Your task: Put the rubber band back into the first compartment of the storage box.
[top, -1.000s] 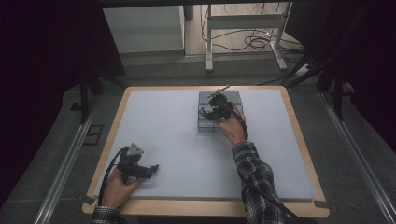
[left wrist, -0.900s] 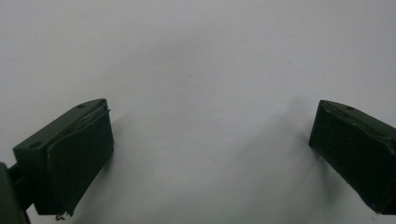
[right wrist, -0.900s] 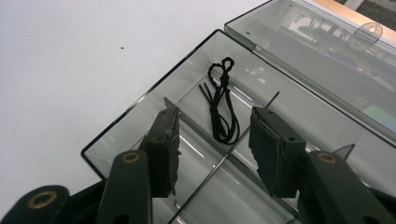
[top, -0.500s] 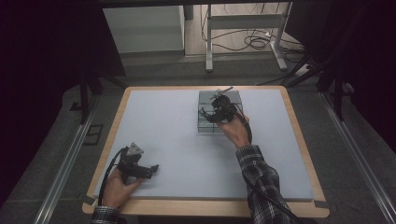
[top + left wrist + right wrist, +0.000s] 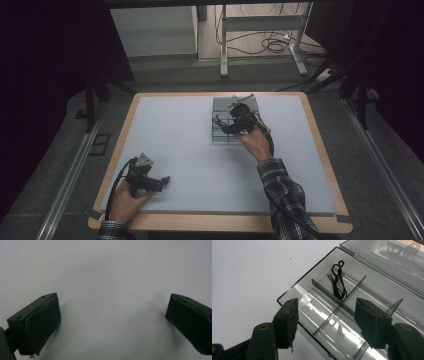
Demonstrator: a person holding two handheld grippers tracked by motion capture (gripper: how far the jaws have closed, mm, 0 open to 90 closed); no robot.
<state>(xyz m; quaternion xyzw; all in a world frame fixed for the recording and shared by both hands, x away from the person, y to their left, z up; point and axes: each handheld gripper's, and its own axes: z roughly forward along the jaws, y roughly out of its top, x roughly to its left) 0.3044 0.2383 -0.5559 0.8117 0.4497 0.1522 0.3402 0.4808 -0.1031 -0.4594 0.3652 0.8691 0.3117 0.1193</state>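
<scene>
A clear plastic compartment box (image 5: 220, 106) lies open at the back middle of the white mat, its lid (image 5: 387, 260) folded back. A knotted black cord (image 5: 338, 280) lies in a far compartment of the box (image 5: 294, 288). My right gripper (image 5: 223, 126) hovers over the box's near cells. In the right gripper view, my right gripper (image 5: 327, 320) has its jaws apart with nothing between them; they have just been opening. My left gripper (image 5: 164, 181) rests at the mat's near left corner, and in its own view it (image 5: 112, 322) is open over bare mat.
The white mat (image 5: 175, 135) sits on a wooden-edged table (image 5: 125, 130). Thin dividers (image 5: 329, 293) split the box into several cells. Beyond the table's far edge stand a metal frame (image 5: 260, 25) and loose cables (image 5: 272, 45) on the floor.
The right hand has barely shifted over the box. The left hand and its gripper have stayed where they were.
</scene>
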